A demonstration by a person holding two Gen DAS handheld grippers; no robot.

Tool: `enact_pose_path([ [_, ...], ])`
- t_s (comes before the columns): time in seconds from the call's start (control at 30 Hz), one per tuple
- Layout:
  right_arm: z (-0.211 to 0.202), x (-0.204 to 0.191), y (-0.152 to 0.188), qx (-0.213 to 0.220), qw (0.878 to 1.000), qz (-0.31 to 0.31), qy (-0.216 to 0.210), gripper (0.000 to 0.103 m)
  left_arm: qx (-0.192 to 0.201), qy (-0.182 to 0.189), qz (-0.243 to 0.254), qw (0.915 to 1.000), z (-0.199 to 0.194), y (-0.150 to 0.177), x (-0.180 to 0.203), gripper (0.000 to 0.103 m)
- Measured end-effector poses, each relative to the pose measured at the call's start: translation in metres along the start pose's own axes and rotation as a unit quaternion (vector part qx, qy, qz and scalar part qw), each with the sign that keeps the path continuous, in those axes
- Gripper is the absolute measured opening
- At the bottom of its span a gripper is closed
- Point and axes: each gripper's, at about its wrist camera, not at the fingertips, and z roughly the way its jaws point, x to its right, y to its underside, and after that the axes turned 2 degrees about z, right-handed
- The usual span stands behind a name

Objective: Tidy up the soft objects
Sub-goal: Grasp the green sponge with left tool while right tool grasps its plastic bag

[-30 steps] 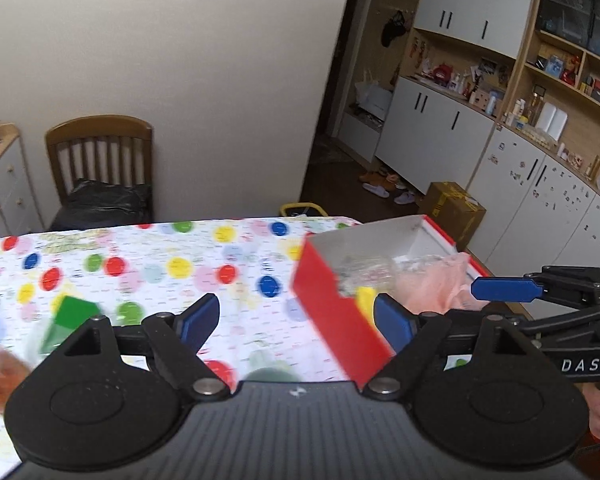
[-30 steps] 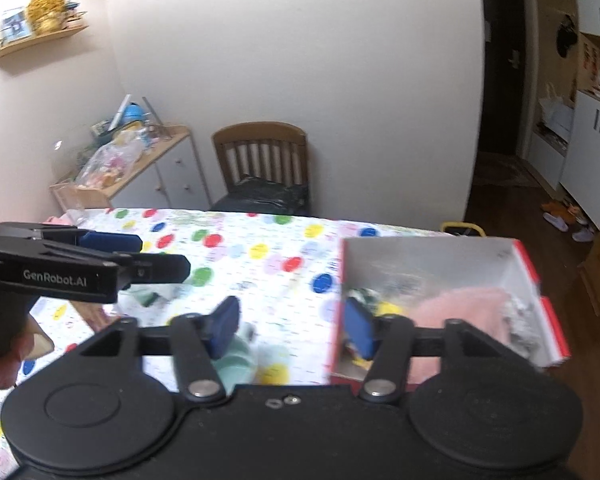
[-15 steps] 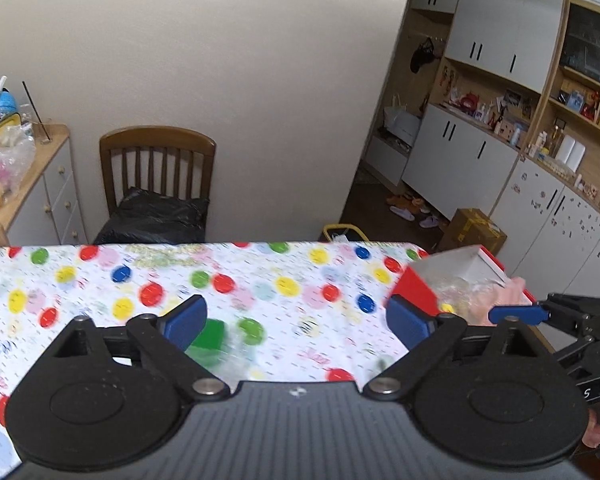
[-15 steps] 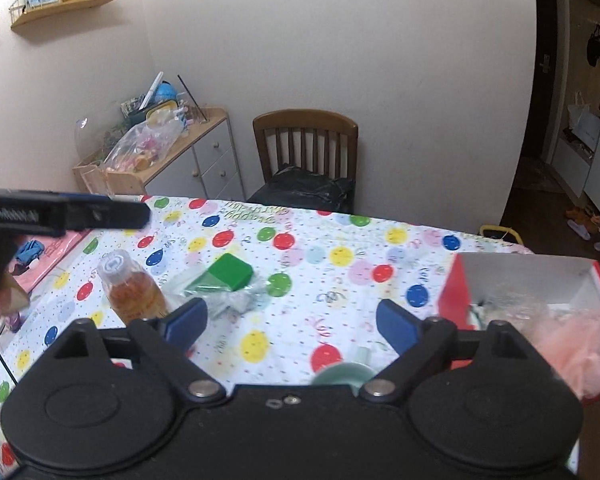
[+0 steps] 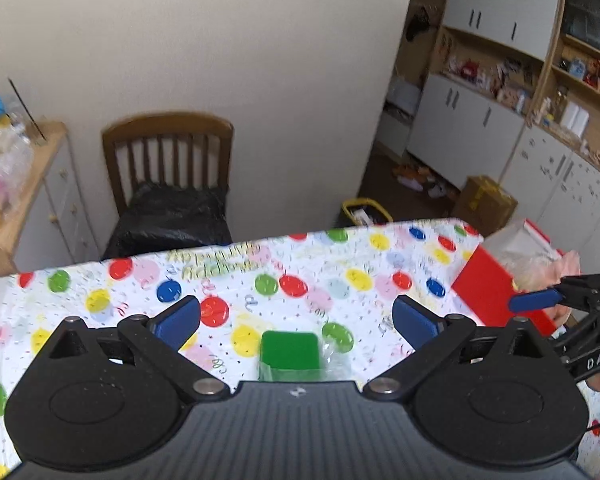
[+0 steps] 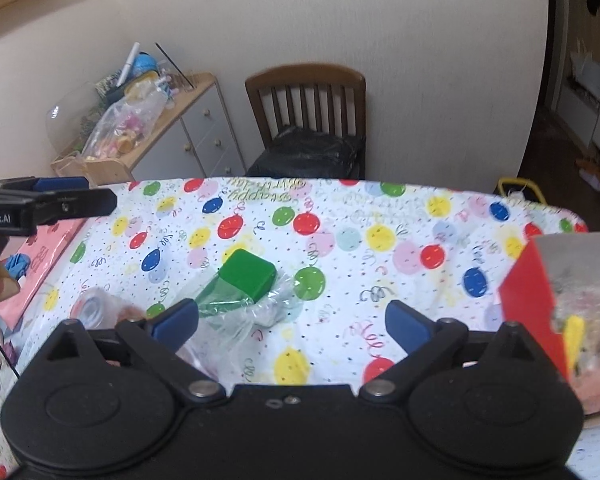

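A green soft block in a clear plastic bag [image 6: 246,276] lies mid-table; in the left wrist view it [image 5: 290,354] sits just ahead between the fingers. A red box [image 6: 528,292] at the table's right holds a pink soft item [image 6: 596,376] and a yellow piece; it also shows in the left wrist view [image 5: 488,284]. My left gripper [image 5: 296,320] is open and empty above the block. My right gripper [image 6: 292,318] is open and empty above the table. A bottle with a clear cap [image 6: 96,308] lies left of the block.
A dotted tablecloth [image 6: 340,236] covers the table. A wooden chair [image 6: 308,120] with a black bag stands behind it. A cluttered sideboard [image 6: 140,120] is at the left, a pink sheet [image 6: 40,264] on the left table edge, cabinets [image 5: 500,120] at the right.
Both grippers swung left, away from the red box, and their jaws opened wider. The green block now lies centred ahead of the left gripper.
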Motion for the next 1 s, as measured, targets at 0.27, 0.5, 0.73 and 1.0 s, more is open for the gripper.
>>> enact_pose_path([
  [0.27, 0.075, 0.006, -0.012, -0.051, 0.998, 0.038, 0.018, 0.099, -0.069, 0.021, 0.007, 0.9974, 0.079, 0.005, -0.035, 0.103],
  [0.5, 0.121, 0.011, -0.011, -0.076, 0.995, 0.063, 0.029, 0.096, -0.130, 0.040, 0.034, 0.9901, 0.144, 0.011, -0.030, 0.103],
  [0.73, 0.147, 0.010, -0.001, -0.094, 0.993, 0.063, 0.032, 0.092, -0.192, 0.036, 0.060, 0.9789, 0.197, 0.023, -0.016, 0.103],
  [1.0, 0.166, 0.010, 0.002, -0.088, 0.993, 0.080, 0.026, 0.088, -0.206, 0.033, 0.044, 0.9769, 0.219, 0.030, -0.015, 0.103],
])
